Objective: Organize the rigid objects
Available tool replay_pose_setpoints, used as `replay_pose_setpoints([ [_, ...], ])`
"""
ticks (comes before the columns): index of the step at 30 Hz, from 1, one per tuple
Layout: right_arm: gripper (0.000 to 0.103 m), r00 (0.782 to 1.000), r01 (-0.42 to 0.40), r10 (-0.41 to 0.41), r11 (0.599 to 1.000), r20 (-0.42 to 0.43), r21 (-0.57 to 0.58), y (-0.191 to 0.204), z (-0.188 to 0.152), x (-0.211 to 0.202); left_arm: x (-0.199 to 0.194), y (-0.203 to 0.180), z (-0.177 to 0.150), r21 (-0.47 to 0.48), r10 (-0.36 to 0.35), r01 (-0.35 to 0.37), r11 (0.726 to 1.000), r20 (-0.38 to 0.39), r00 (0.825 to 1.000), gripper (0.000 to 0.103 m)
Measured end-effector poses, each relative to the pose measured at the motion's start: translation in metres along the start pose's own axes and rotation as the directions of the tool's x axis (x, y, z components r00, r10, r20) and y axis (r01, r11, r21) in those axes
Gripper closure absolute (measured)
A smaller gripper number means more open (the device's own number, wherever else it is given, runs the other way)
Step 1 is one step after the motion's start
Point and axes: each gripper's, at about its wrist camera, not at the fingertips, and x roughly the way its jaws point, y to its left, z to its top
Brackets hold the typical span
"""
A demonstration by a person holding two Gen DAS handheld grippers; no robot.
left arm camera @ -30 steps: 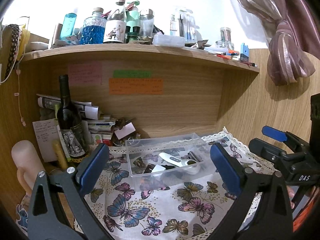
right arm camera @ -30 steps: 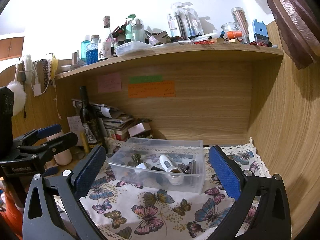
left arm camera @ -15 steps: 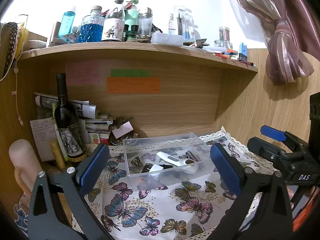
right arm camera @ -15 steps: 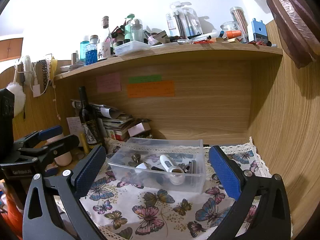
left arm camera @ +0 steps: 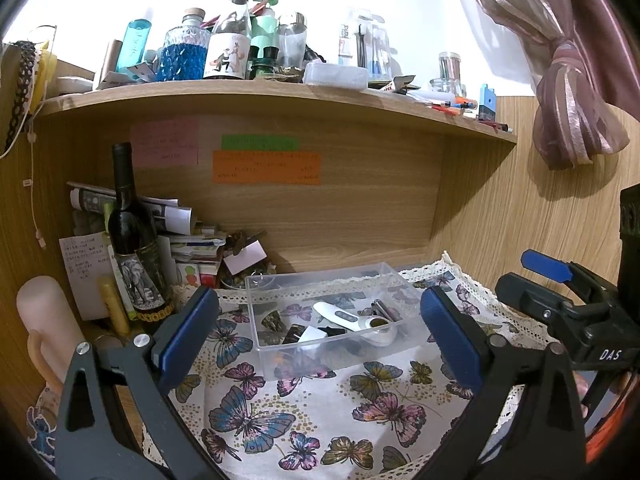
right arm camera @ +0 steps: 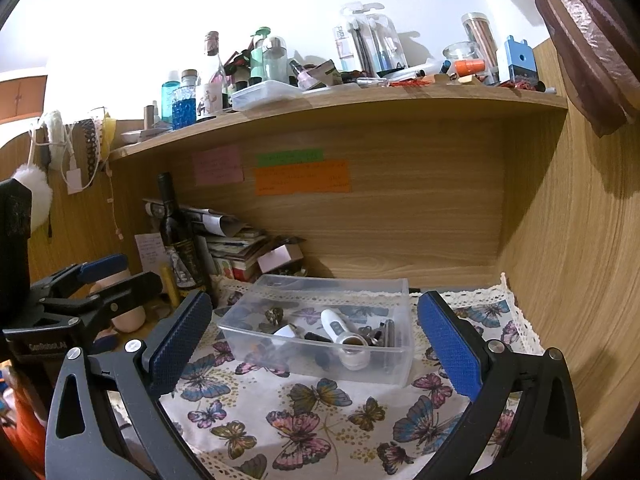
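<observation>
We hold both grippers, left (left arm camera: 318, 326) and right (right arm camera: 314, 330), spread wide, empty; approach clear bin (right arm camera: 320, 364) near cloth's (right arm camera: 280, 420) back edge squarely.

Both fisheye views look forward and slightly down from near the desk's front edge, the left wrist view from left of the clear bin (left arm camera: 328, 312), the right wrist view from its right (right arm camera: 320, 340), sharing bin, butterfly cloth (left arm camera: 320, 412) and shelf (right arm camera: 360, 100).

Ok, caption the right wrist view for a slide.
Open right tongs face a clear bin of small items on a butterfly cloth.
</observation>
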Motion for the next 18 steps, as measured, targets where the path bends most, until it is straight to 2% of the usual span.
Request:
replay_pose_setpoints([
  [18,0.000,1.000,0.001,-0.001,1.000,-0.016,0.002,0.0056,-0.0009,0.0040,-0.0074,-0.0020,0.0010,0.021,0.003,-0.003,1.000,0.026,1.000,0.001],
])
